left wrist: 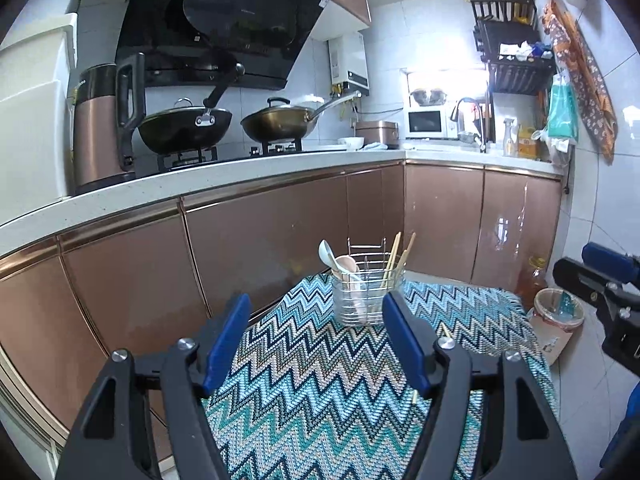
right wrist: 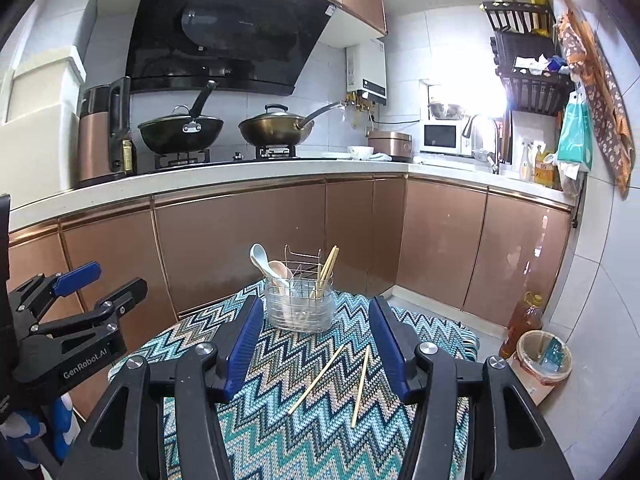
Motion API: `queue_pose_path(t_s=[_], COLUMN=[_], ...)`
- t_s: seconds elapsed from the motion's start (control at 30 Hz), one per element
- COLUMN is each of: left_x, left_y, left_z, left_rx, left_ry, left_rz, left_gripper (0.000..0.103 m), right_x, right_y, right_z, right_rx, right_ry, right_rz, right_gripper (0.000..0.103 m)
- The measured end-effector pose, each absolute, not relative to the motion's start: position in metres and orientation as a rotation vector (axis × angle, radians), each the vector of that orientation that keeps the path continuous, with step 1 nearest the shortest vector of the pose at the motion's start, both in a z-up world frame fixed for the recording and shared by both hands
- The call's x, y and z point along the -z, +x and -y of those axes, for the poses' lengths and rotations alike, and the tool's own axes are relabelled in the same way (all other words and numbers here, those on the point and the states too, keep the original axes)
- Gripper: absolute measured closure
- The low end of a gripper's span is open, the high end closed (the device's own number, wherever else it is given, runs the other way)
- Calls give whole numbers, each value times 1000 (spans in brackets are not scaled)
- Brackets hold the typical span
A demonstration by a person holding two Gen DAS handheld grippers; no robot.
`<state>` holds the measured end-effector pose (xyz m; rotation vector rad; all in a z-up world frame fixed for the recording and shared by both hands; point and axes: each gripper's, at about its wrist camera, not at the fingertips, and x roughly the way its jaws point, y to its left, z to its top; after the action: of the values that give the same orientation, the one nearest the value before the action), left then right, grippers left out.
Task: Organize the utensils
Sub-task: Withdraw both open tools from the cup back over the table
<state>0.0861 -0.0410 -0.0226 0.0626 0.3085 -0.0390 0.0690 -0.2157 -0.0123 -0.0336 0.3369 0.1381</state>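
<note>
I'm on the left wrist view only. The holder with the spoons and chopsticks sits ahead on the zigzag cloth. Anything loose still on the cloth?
Observer: Yes. The right wrist view shows two loose chopsticks lying on the cloth, nearer the camera than the utensil holder.
Operator: Are they touching?
Observer: No, they lie apart, spreading towards their near ends.
Operator: Is the right gripper holding one?
Observer: No. The right gripper is open with nothing between its fingers; the chopsticks lie on the cloth below it.

Two woks on the stove, microwave beyond.
</note>
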Motion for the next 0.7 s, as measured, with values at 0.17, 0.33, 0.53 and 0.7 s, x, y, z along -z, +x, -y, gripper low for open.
queue_pose_path(t_s=[0.17,0.33,0.53,0.7], left_x=[16,12,10,23], left_y=[69,54,48,83], left_z=[41,40,33,17], left_rx=[50,75,115,262], left_ry=[61,57,29,-73], left_rz=[-281,-255,-259,-409], left_gripper=[35,34,34,34], right_x=[11,9,5,11], right_y=[48,33,20,35], right_z=[214,212,210,223], right_rx=[-122,-111,-102,-102], right_ry=[-40,-47,-54,1], right_rz=[-326,-320,-315,-415], right_gripper=[50,50,50,50])
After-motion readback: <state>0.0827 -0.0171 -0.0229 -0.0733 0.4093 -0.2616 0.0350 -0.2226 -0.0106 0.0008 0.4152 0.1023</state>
